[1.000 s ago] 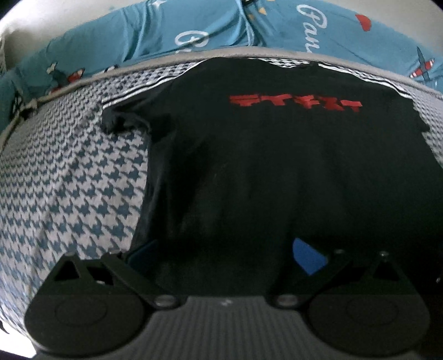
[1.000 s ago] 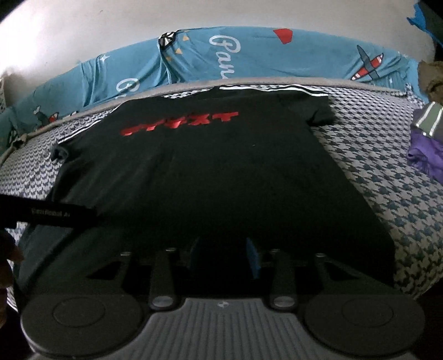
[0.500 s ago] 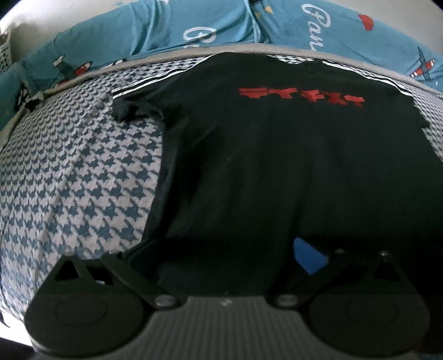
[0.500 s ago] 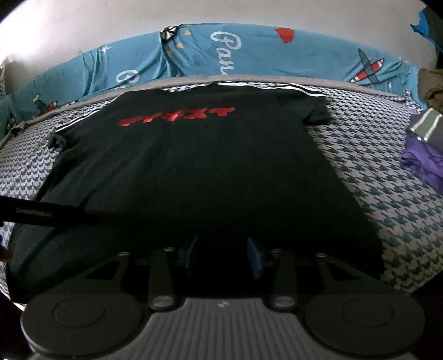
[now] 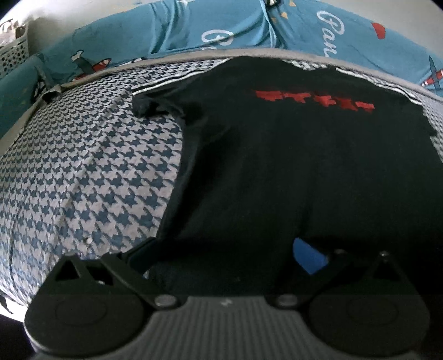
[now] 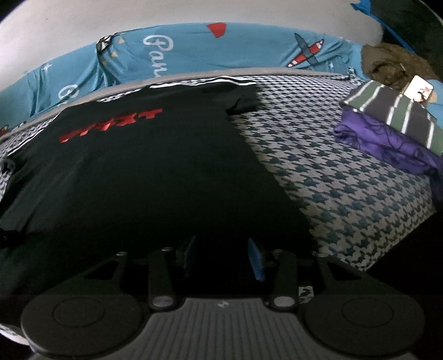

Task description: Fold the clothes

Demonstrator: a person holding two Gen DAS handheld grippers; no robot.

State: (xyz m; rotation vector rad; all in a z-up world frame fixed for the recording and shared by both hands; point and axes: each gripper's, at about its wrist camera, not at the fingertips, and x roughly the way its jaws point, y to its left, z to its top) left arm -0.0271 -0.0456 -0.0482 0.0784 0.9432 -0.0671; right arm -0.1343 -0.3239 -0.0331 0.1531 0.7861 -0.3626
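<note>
Left gripper [image 5: 224, 254] jaws spread, right gripper [image 6: 223, 256] parted too, both over the near hem of the black t-shirt [image 6: 144, 171], gripping nothing. Shirt lies flat on houndstooth bedspread [image 6: 318, 166]. Folded clothes stack [image 6: 393, 130] at right. Teal airplane-print sheet [image 5: 249, 25] behind.

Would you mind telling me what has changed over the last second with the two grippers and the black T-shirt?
The left gripper has drifted leftward along the hem, so more houndstooth cover shows. The right gripper swung right, revealing the folded clothes. Both stay open, nothing grasped. The black T-shirt still lies flat, unfolded.
</note>
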